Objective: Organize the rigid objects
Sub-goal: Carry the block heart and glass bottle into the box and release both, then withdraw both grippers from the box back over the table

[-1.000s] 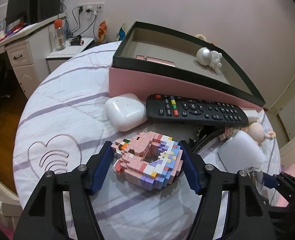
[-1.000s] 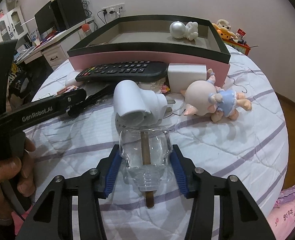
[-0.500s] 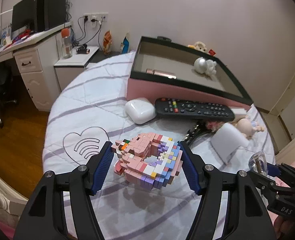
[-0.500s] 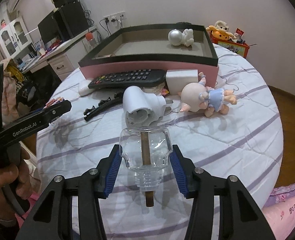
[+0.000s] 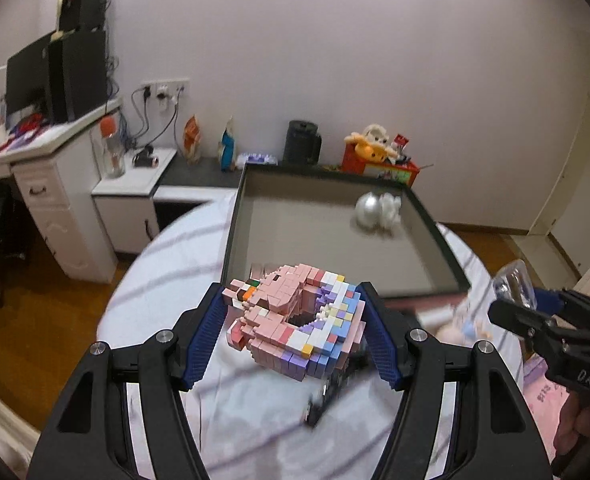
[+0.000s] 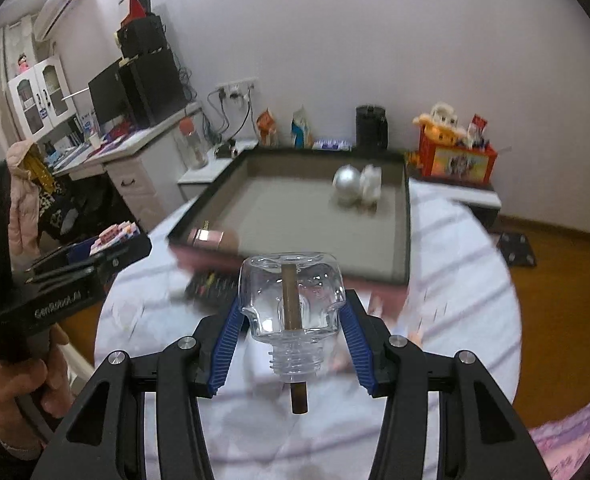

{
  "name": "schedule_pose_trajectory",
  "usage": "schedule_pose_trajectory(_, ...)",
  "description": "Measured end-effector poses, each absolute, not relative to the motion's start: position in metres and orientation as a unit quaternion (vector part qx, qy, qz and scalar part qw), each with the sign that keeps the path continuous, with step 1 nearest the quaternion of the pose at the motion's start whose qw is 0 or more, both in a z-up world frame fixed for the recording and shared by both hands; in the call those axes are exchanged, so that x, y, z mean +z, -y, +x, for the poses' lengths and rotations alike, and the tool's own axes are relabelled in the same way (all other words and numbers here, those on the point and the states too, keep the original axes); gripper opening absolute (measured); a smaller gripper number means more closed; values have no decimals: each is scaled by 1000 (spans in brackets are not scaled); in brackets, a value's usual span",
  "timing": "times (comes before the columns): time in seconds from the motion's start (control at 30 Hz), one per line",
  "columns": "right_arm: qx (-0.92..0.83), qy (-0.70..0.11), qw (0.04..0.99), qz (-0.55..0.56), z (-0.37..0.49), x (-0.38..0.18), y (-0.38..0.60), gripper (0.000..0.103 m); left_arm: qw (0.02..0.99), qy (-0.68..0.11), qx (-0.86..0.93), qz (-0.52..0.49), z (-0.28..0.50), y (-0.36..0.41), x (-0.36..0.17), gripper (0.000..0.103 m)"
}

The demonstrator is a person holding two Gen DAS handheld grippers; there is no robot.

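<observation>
The bed [image 5: 255, 420] sits farther below: both tools, clamping block model [image 5: 295, 320] and bottle [image 6: 291, 300], have risen.

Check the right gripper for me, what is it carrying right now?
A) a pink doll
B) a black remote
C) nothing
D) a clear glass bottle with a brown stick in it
D: the right gripper has its blue pads closed on the sides of a clear glass bottle with a brown stick through its neck, held above the striped bedcover.
</observation>
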State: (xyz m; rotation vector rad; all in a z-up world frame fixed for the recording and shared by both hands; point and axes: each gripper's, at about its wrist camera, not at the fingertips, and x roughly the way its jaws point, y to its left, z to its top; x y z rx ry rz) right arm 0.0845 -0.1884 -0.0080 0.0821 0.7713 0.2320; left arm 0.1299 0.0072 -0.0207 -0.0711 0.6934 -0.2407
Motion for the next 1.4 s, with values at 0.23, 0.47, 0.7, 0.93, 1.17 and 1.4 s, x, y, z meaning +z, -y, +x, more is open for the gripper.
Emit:
schedule_pose_trajectory(0.23,106,-378,919,42,160,5,196,51,930,-344,-125,-25,201,13,-11,67)
schedule_pose_trajectory(0.47,95,-420,901,49,229,-23,196,51,915,-384,-121,-12,268,31,-40,67)
schedule_pose_trajectory(0.7,76,-476,876,29,273,-67,191,51,894,-434,-115,2,306,43,-77,67)
schedule_pose_trajectory(0.93,71,-502,861,23,281,-87,189,51,878,-466,-108,18,320,48,-99,67)
schedule_pose_trajectory(1.17,63,-509,858,20,280,-86,189,65,872,-481,-79,46,322,49,-99,82)
schedule_pose_trajectory(1.4,61,-491,868,31,268,-68,193,85,887,-454,-90,9,297,28,-76,94)
